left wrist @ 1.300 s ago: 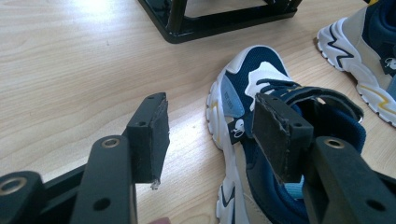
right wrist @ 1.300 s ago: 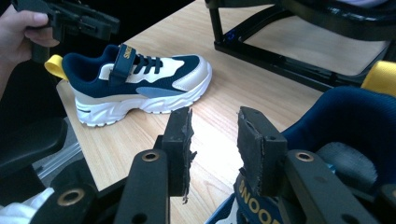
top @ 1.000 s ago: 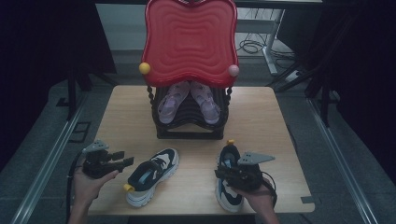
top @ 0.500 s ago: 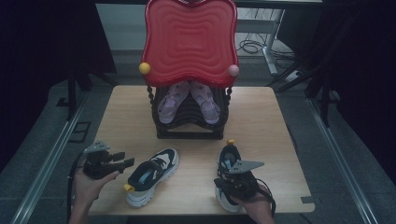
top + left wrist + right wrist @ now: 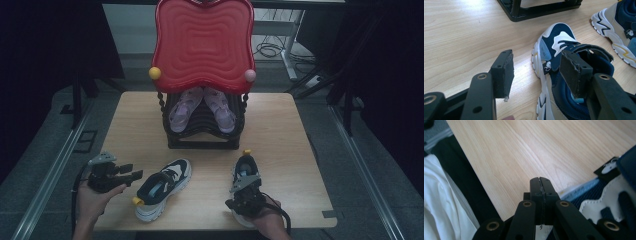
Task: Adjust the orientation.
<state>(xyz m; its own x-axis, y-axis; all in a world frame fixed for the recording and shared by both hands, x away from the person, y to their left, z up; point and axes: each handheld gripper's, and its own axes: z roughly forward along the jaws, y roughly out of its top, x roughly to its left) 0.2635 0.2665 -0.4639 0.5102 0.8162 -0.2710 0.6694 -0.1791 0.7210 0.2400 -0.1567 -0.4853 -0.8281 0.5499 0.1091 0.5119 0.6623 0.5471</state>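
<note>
Left gripper (image 5: pixel 131 177) hovers at the worktop's (image 5: pixel 140 115) front-left corner, fingers wide open, empty, beside the navy-and-white mesh sneaker (image 5: pixel 163 188). Right gripper (image 5: pixel 541 185) has dropped onto the matching right sneaker (image 5: pixel 247 172) near the front edge; fingers just closed fully, pads together, seemingly gripping nothing. Pale wood, dark room.

Right gripper (image 5: pixel 246 196) covers the heel of the right sneaker (image 5: pixel 246 170) in the high view. Red tray (image 5: pixel 202 42) hides the heels of the pink shoes (image 5: pixel 202 106). Left sneaker (image 5: pixel 559 75) is cut off at the bottom edge in the left gripper view.
</note>
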